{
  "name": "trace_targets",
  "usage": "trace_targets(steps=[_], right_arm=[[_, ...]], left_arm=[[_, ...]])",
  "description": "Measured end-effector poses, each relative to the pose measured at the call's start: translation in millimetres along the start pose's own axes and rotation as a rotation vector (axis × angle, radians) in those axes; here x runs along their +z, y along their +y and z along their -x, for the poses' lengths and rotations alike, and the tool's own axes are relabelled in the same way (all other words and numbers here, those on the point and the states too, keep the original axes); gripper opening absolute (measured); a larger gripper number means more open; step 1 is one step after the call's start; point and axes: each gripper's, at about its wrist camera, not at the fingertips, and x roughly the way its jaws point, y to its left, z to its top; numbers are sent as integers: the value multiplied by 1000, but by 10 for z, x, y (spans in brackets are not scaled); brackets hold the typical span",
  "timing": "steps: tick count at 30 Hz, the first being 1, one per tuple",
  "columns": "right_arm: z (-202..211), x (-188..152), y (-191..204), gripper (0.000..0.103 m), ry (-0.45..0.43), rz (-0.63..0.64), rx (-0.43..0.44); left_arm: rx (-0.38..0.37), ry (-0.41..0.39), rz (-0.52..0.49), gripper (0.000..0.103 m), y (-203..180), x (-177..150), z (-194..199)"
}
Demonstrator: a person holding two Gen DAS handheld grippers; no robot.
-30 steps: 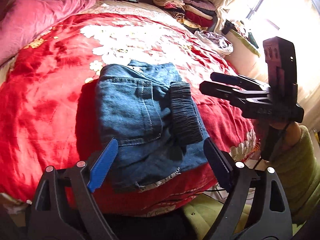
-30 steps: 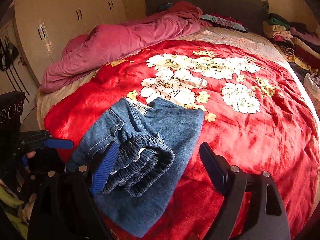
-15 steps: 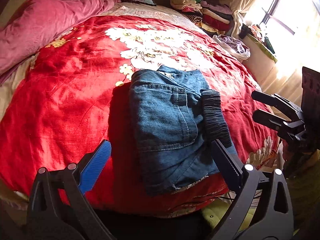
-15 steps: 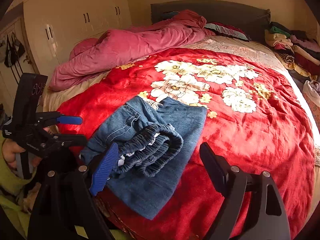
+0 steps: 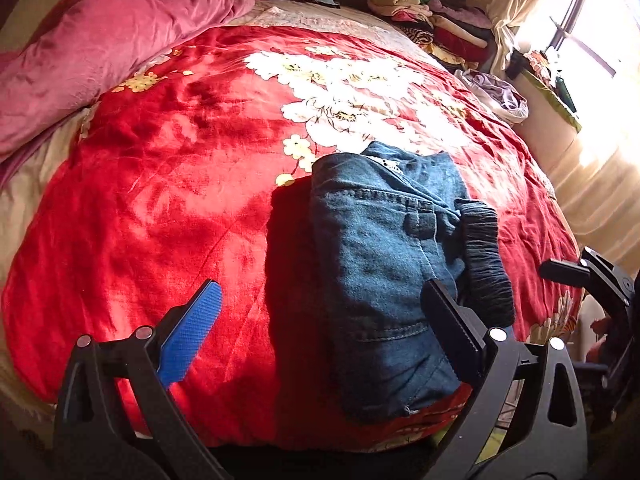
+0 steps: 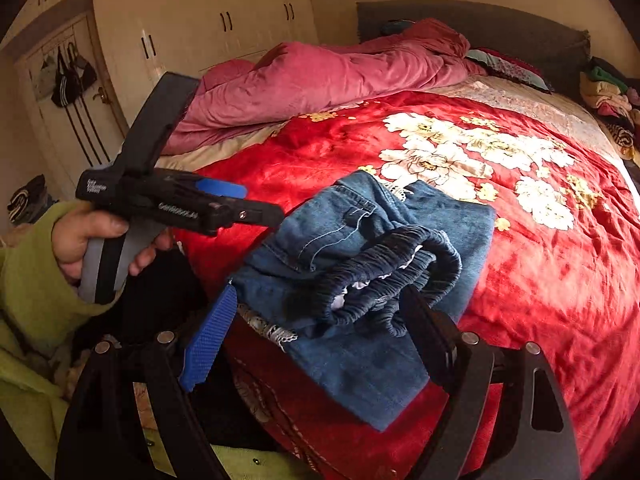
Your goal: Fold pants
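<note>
Left wrist view. The left gripper (image 5: 320, 320) stands with its jaws spread wide and nothing pressed between its pads; the blue-faced finger (image 5: 190, 336) hangs over bare blanket, the black finger (image 5: 452, 330) over the near part of the pants. The folded denim pants (image 5: 380, 264) lie on the red floral blanket (image 5: 180, 184) near the bed's front edge, the dark elastic waistband (image 5: 484, 264) bunched along their right side. A pink quilt (image 5: 100, 48) is heaped at the far left; a stack of folded clothes (image 5: 432, 20) sits at the far right corner, near the bright window (image 5: 592, 28). The right gripper (image 5: 592, 276) enters at the right edge, apart from the pants.

Right wrist view. The right gripper (image 6: 320, 340) is likewise wide open and holds nothing; the pants (image 6: 360, 264) lie beyond and between its fingers, the gathered waistband (image 6: 392, 276) opening toward the camera. The left gripper (image 6: 240, 204), held by a hand (image 6: 88, 240) in a green sleeve (image 6: 32, 272), points toward the pants' left edge, whether touching cannot be told. Cream wardrobe doors (image 6: 200, 32) stand behind the quilt (image 6: 320, 76).
</note>
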Motion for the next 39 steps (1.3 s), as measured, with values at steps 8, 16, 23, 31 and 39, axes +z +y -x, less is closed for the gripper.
trace_targets(steps=[8,16,23,31,39], right_arm=[[-226,-16,341,51,53,135,72],[-564,-9,656,42,100,373,4],[-759,-75,699,8,211,410,49],[-896,-227,587,9,238,347,41],[-692,-135,662,16,184,336,23]], left_arm=[[-51,4,30,86,107,237,-131],[-110,83,-30,52,-69,243,-441],[-107,112,-6,58,24,232,-643],[-108,96,3,62,26,213,-657],[-96,86,0,62,4,193,-574]])
